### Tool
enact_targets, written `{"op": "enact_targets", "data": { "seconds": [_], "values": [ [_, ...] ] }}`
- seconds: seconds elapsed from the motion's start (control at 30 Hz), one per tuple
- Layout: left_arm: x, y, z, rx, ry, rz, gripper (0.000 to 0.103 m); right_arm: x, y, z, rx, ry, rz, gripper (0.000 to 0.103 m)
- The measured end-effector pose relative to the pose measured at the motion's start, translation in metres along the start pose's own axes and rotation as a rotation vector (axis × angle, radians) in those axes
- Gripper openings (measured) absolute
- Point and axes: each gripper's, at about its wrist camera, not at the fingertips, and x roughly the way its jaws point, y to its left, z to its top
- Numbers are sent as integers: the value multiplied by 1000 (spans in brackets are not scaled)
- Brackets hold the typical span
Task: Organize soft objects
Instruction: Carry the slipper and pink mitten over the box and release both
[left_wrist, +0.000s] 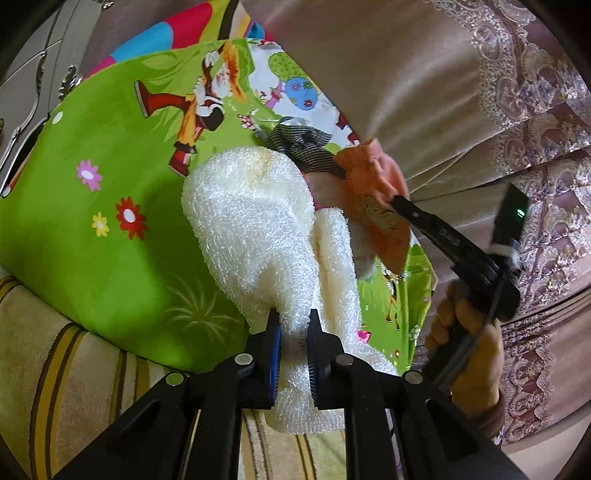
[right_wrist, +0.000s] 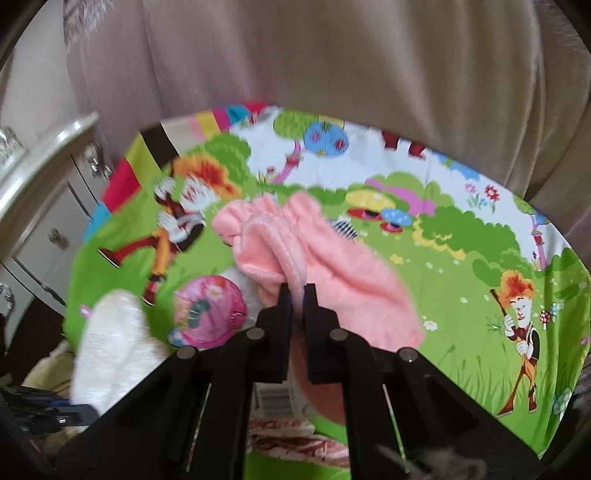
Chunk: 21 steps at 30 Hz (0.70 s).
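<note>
White fluffy towel (left_wrist: 255, 236) hung pinched in my left tongs (left_wrist: 294, 325), pink cloth (right_wrist: 332, 280) in my right tongs (right_wrist: 296, 291), above the cartoon mat (left_wrist: 92, 206).

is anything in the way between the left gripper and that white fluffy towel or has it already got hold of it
Nothing visible stands between them. The left gripper is already closed on the white terry towel, whose fabric bunches between its fingers. The right gripper likewise pinches the pink fleece cloth.

2 grippers (left_wrist: 293, 325), 2 towels (left_wrist: 255, 229)
</note>
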Motion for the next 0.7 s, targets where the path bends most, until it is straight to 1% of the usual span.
{"op": "enact_targets", "data": {
  "seconds": [0.2,0.37,0.57,0.7],
  "values": [
    [-5,-14,-3,26,-4,-26,13,-55,-1,-10,32,-72,13,8],
    [-9,-28,-6,51,-3,-36,13,-85,-7,-24,62,-100,13,8],
    [-9,-47,-14,94,10,-60,13,-117,-19,-58,114,-118,11,8],
    [-2,-61,-23,124,41,-81,13,-136,-35,-84,165,-123,1,8]
  ]
}}
